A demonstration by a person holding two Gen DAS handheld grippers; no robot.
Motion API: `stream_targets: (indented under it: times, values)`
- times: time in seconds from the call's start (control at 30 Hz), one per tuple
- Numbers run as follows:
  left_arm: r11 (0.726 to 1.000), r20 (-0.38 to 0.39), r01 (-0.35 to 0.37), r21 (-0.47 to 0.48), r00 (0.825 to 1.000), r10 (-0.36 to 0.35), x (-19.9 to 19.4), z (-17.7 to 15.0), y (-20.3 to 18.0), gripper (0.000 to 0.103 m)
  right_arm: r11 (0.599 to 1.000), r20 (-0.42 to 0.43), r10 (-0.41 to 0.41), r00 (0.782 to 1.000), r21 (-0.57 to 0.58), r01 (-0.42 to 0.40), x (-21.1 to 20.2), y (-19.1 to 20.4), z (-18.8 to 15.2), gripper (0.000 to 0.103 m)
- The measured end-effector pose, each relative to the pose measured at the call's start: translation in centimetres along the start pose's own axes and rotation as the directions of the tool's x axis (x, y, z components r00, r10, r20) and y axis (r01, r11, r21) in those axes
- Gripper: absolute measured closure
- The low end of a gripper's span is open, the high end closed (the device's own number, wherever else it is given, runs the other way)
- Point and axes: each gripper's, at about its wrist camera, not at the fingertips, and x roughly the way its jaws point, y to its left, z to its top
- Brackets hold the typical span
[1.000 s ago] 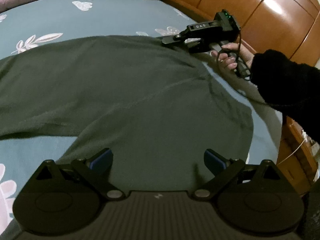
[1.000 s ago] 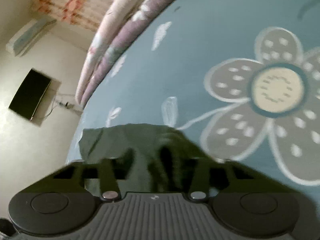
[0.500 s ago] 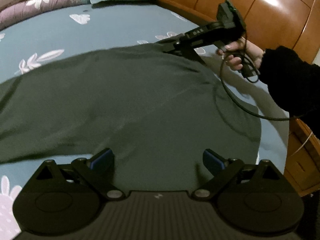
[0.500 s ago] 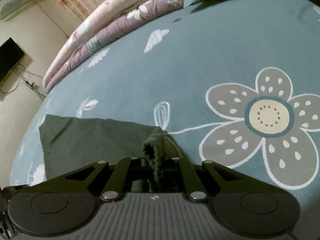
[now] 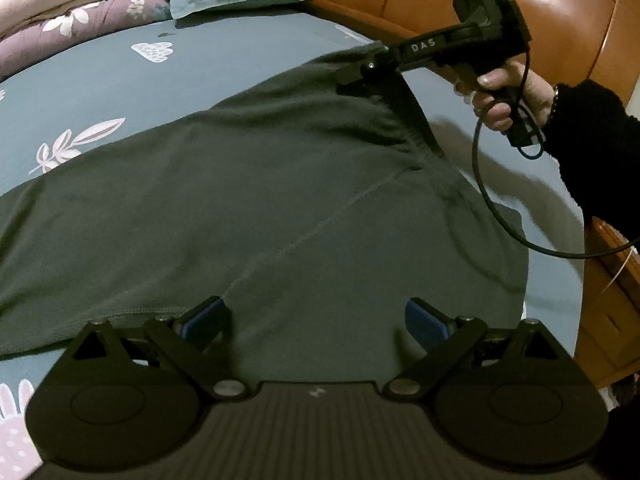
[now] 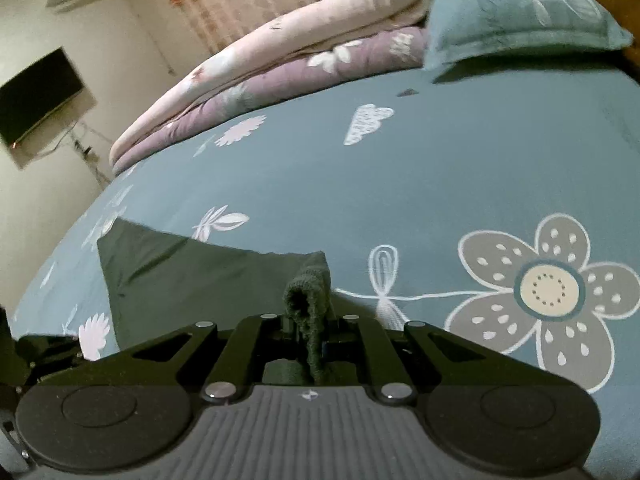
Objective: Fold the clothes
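Observation:
A dark green garment [image 5: 248, 200] lies spread on the blue flowered bed sheet [image 5: 180, 68]. My left gripper [image 5: 316, 320] is open, its blue-padded fingers [image 5: 204, 316] hovering just above the garment's near part, holding nothing. My right gripper [image 5: 356, 76] is shut on the garment's far right edge and lifts it off the bed. In the right wrist view the right gripper [image 6: 312, 320] pinches a bunched fold of the green garment [image 6: 310, 292], with the rest of the cloth [image 6: 180, 272] trailing left over the sheet.
A folded pink and purple quilt [image 6: 280, 60] and a blue pillow [image 6: 520, 12] lie at the head of the bed. A wooden bed frame [image 5: 580, 8] runs along the right. A wall TV [image 6: 36, 100] hangs at the left. The gripper's cable [image 5: 500, 208] hangs over the garment.
My right gripper has lifted the garment's edge up off the bed and its view has tilted level. The left gripper stays open over the near part.

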Motion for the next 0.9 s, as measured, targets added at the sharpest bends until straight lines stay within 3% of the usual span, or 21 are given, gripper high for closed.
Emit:
stream_targets:
  times: [0.27,0.5,0.7,0.9]
  values:
    - [1.000,-0.037,0.003,0.006,0.999,-0.002,1.2,-0.3,0.2,0.007,0.982,-0.040,0.015,0.999,-0.189,-0.022,-1.5,4.4,-0.9,0.093]
    - [1.000,-0.060,-0.002,-0.018,0.998,0.001,2.3,-0.5,0.8,0.007,0.931,-0.117,0.006,0.993,-0.361,-0.048,-1.9,8.5,-3.0,0.093]
    - [0.999,-0.036,0.004,-0.036,0.999,-0.005,2.0,0.0,0.9,0.007,0.884,-0.179,-0.025,0.984,-0.464,-0.062,-1.7,11.1,-5.6,0.092]
    - [0.994,0.035,0.060,-0.095,0.998,-0.057,0.9,1.4,1.4,0.007,0.870,-0.168,-0.046,0.985,-0.492,-0.043,-2.0,12.0,-6.7,0.092]
